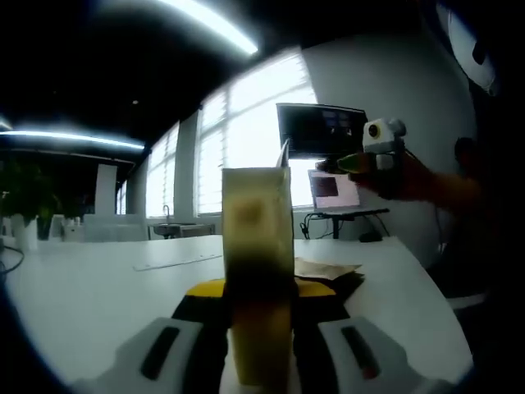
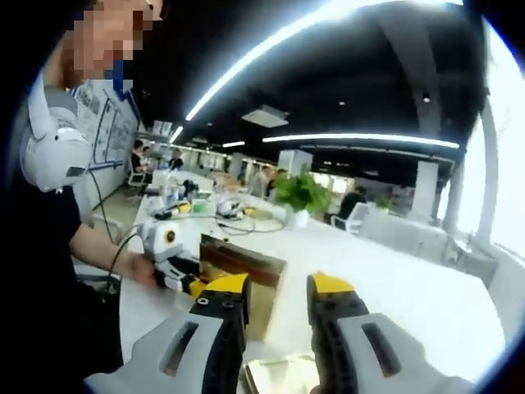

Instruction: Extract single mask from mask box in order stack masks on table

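Clamped upright between my left jaws (image 1: 261,345), the mask box (image 1: 257,246) stands on the desk (image 1: 90,287); my right jaws (image 2: 279,308) hang parted, empty, and could snag several masks.

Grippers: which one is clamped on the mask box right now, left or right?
The left gripper: the mask box stands upright between its jaws in the left gripper view. The right gripper has open jaws with nothing between them.
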`<move>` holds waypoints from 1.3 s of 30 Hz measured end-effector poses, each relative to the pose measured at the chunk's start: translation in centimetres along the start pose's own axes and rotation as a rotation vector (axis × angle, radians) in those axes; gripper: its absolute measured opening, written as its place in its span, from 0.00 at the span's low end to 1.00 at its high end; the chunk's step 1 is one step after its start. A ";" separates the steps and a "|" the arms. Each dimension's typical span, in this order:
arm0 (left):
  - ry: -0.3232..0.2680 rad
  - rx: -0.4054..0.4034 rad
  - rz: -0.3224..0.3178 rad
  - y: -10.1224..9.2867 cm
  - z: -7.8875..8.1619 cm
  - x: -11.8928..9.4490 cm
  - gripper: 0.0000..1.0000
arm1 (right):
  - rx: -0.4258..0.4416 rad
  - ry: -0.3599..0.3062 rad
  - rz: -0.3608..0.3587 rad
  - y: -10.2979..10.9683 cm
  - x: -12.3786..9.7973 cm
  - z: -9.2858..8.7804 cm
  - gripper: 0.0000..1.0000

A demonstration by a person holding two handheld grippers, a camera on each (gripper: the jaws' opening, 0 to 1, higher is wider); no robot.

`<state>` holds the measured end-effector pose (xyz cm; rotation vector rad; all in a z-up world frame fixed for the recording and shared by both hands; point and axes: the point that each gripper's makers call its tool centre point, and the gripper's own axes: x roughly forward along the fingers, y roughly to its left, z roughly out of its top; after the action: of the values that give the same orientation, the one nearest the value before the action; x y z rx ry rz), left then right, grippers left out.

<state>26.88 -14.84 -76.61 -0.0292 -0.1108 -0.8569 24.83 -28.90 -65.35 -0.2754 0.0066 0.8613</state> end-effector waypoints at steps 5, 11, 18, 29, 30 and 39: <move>-0.004 -0.073 0.030 0.8 0.0 -0.2 0.31 | -0.009 -0.010 -0.002 -0.4 0.3 0.6 0.24; -0.014 -0.143 0.039 1.1 0.1 -0.3 0.31 | 0.003 -0.012 -0.001 -0.4 0.1 0.5 0.25; -0.011 -0.193 0.055 1.1 0.0 -0.2 0.31 | -0.003 0.014 0.011 -0.3 0.1 0.3 0.25; -0.011 -0.204 0.048 1.5 0.0 -0.3 0.31 | -0.018 0.033 0.023 -0.1 0.8 0.3 0.24; -0.011 -0.199 0.047 1.5 0.0 -0.3 0.31 | -0.019 0.034 0.026 0.0 0.9 0.3 0.24; -0.011 -0.139 0.032 1.3 0.0 -0.4 0.31 | -0.069 0.059 0.066 0.3 2.0 1.3 0.24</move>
<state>27.62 -13.68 -76.67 -0.1651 -0.0605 -0.8316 25.74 -26.89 -64.41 -0.3672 0.0408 0.9200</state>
